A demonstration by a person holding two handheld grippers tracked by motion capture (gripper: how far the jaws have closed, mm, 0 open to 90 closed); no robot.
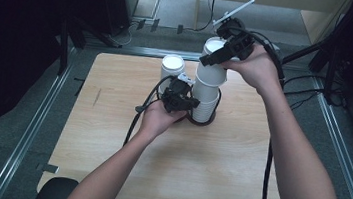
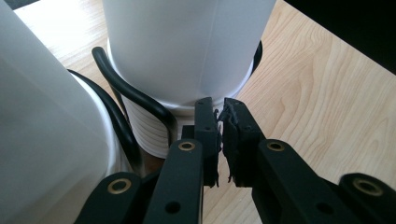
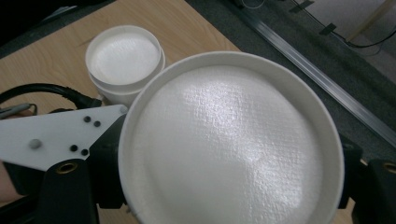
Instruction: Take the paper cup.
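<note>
1. The top cup (image 1: pixel 212 67), white and upside down, sits between the jaws of our right gripper (image 1: pixel 218 55), which clasps it from both sides; in the right gripper view its round base (image 3: pixel 231 149) spreads between the two black jaws.
2. This cup hangs just above a stack of white cups (image 1: pixel 205 103), its rim overlapping the stack's top.
3. Our left gripper (image 1: pixel 187 103) rests low beside the stack. In the left gripper view (image 2: pixel 222 135) its jaws stand almost together, a thin slit between the pads, with nothing gripped; their tips sit right at the stack's ribbed lower rims (image 2: pixel 149 135).
4. The stack stands inside a black ring holder (image 1: pixel 205 121) on the wooden table (image 1: pixel 110 137), near the middle of its far half.
5. A second white cup stack (image 1: pixel 172 68) stands just behind and to the left of the first, close beside our left gripper.
6. Black cables trail from both grippers towards us along our forearms.
</note>
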